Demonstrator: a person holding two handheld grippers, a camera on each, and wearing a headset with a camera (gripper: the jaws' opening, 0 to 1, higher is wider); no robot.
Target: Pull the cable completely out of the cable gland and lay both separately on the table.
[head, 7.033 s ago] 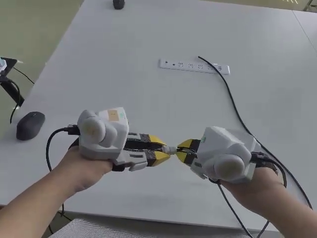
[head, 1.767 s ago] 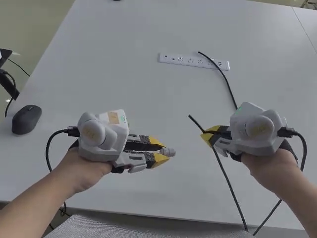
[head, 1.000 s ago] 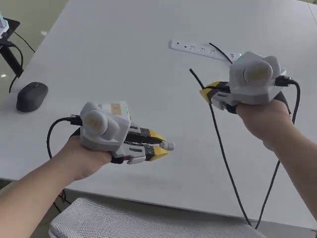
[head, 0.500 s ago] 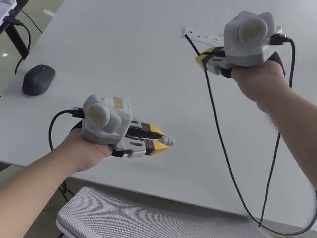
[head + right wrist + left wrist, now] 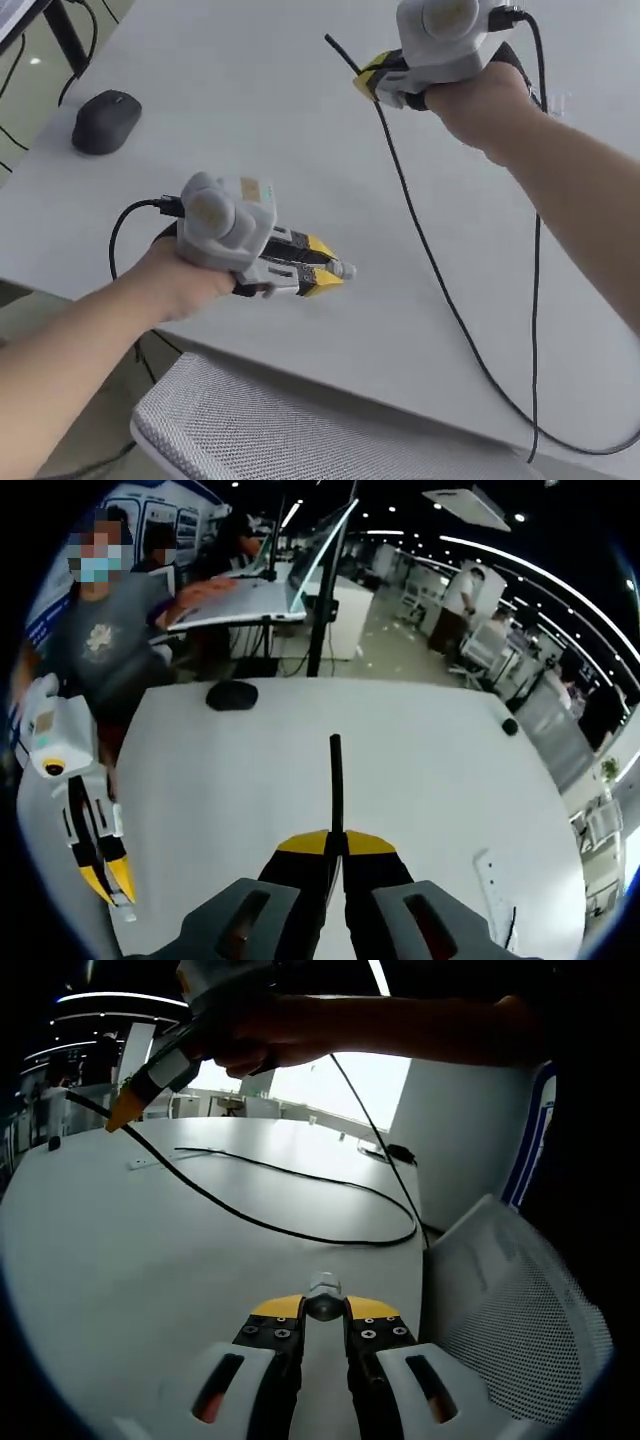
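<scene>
Tabletop (image 5: 250, 120): left tongs (image 5: 331, 268) pinch gland (image 5: 347, 269), right tongs (image 5: 368, 79) cable (image 5: 335, 780).

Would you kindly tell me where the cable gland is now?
In the head view's lower middle, the cable gland is clamped by the left gripper, clear of the cable.

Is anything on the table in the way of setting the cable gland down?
Nothing visible. The cable gland, held in the left gripper, is over bare table; the mouse lies well off, and the cable hangs from the right gripper off to the side.
</scene>
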